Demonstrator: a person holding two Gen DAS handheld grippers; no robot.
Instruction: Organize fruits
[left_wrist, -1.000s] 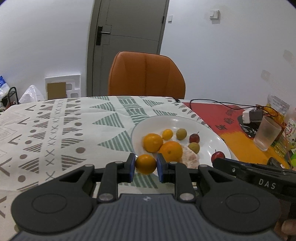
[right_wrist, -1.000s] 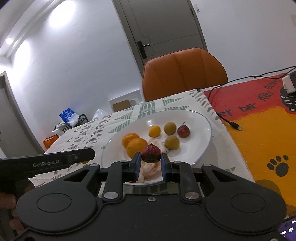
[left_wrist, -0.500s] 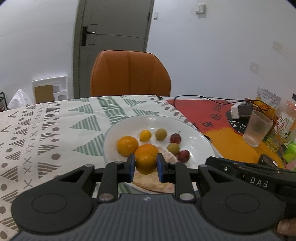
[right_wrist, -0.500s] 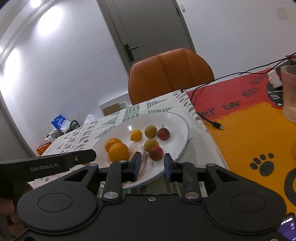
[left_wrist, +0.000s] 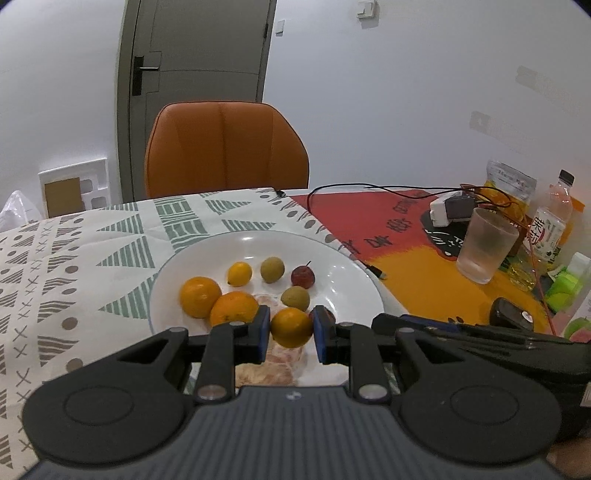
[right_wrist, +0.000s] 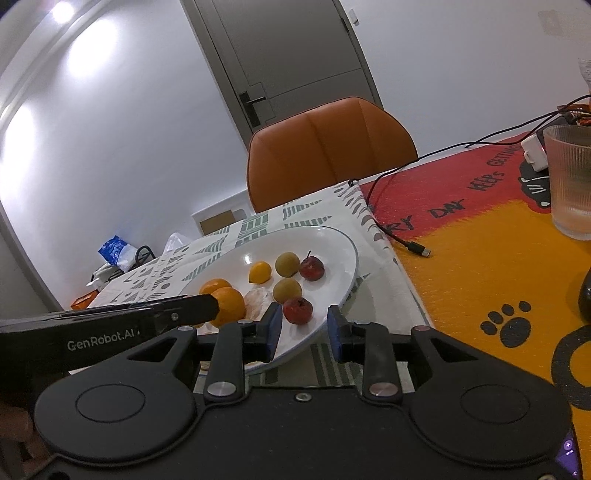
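Observation:
A white plate (left_wrist: 343, 273) on the patterned cloth holds two oranges (left_wrist: 199, 297), a small yellow fruit (left_wrist: 239, 273), two greenish fruits (left_wrist: 272, 270), a red fruit (left_wrist: 303, 277) and peeled segments. My left gripper (left_wrist: 290, 330) is over the plate's near rim, its jaws slightly apart around a small orange (left_wrist: 291, 326) that looks loose between the pads. My right gripper (right_wrist: 303, 326) is open and empty at the plate's (right_wrist: 347, 273) near right rim, just behind a red fruit (right_wrist: 297, 311) lying on the plate.
A frosted glass (left_wrist: 485, 245), a bottle (left_wrist: 552, 221), snack bags and a charger with cables stand on the orange-red mat (right_wrist: 480, 258) to the right. A USB cable end (right_wrist: 419, 249) lies beside the plate. An orange chair (left_wrist: 225, 147) stands behind the table.
My right gripper let go of the red fruit onto the plate and backed off, open. My left gripper carried the small orange over the plate and its jaws have widened around it.

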